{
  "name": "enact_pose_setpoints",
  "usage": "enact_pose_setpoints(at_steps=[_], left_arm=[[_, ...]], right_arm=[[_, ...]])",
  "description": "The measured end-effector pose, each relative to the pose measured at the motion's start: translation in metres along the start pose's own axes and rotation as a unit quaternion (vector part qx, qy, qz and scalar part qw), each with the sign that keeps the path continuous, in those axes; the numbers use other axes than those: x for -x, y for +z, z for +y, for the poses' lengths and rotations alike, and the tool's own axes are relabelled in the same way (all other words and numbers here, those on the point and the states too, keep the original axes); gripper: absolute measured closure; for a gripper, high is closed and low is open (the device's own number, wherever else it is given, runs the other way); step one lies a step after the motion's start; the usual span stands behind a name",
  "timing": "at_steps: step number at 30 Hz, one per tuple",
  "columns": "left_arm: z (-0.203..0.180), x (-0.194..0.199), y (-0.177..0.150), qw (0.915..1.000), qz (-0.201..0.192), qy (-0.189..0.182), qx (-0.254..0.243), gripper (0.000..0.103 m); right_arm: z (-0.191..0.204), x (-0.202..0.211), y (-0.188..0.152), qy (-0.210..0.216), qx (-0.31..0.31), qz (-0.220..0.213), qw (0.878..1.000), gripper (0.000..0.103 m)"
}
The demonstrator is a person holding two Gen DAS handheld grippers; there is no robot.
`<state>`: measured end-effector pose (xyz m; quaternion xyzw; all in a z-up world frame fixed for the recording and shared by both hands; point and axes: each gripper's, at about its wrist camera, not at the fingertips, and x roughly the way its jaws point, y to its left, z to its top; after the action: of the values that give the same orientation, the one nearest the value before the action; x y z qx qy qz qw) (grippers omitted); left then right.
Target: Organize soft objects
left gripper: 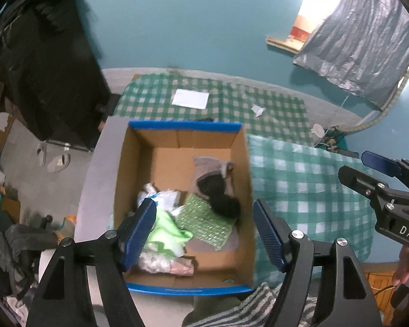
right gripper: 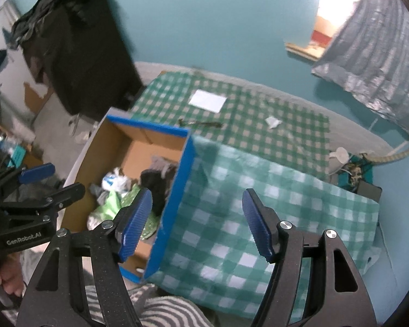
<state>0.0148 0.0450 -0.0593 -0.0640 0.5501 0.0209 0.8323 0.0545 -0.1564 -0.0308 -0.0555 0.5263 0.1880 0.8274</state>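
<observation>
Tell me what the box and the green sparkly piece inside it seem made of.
The box looks like corrugated cardboard: matte brown walls, blue-edged rim. The green sparkly piece seems a soft fabric or mesh with shiny specks; the exact textile is unclear.

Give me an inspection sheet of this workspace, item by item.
Surface: bed under a green checked cloth.
Job's things: cardboard box holding a green bubble-wrap pouch, a black fuzzy item, a light green cloth and a grey cloth; checked blanket beside it.
Clutter: white sheet, paper scrap.
Grippers: left claw open over the box; right claw open, empty.
Cables: hose-like line by the wall.
Surroundings: teal wall, dark clothes, grey curtain.
</observation>
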Motion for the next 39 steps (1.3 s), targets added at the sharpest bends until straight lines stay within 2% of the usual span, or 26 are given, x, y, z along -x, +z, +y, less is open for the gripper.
enact_pose_setpoints(at_steps=[7, 10, 14, 22, 29, 39], left_arm=[[-0.027, 0.018, 0.011, 0.9986, -0.033, -0.019, -0.037, 0.027], [-0.037, 0.029, 0.014, 0.9970, -0.052, -0.013, -0.055, 0.022], [-0.045, 0.044, 0.016, 0.9941, -0.086, -0.014, -0.065, 0.020], [-0.058, 0.058, 0.015, 0.9905, -0.113, -0.022, -0.076, 0.016], [-0.071, 0.058, 0.011, 0.9908, -0.098, -0.018, -0.091, 0.016], [-0.073, 0.060, 0.004, 0.9908, -0.100, -0.007, -0.091, 0.016]], right_arm=[[-0.031, 0.026, -0.008, -0.027, -0.050, -0.037, 0.998, 0.035], [-0.039, 0.038, -0.013, -0.039, -0.064, -0.053, 0.996, 0.035], [-0.047, 0.050, -0.018, -0.056, -0.076, -0.065, 0.993, 0.035], [-0.057, 0.066, -0.024, -0.075, -0.087, -0.081, 0.990, 0.035], [-0.066, 0.074, -0.027, -0.082, -0.101, -0.089, 0.987, 0.035], [-0.068, 0.077, -0.029, -0.083, -0.102, -0.091, 0.987, 0.035]])
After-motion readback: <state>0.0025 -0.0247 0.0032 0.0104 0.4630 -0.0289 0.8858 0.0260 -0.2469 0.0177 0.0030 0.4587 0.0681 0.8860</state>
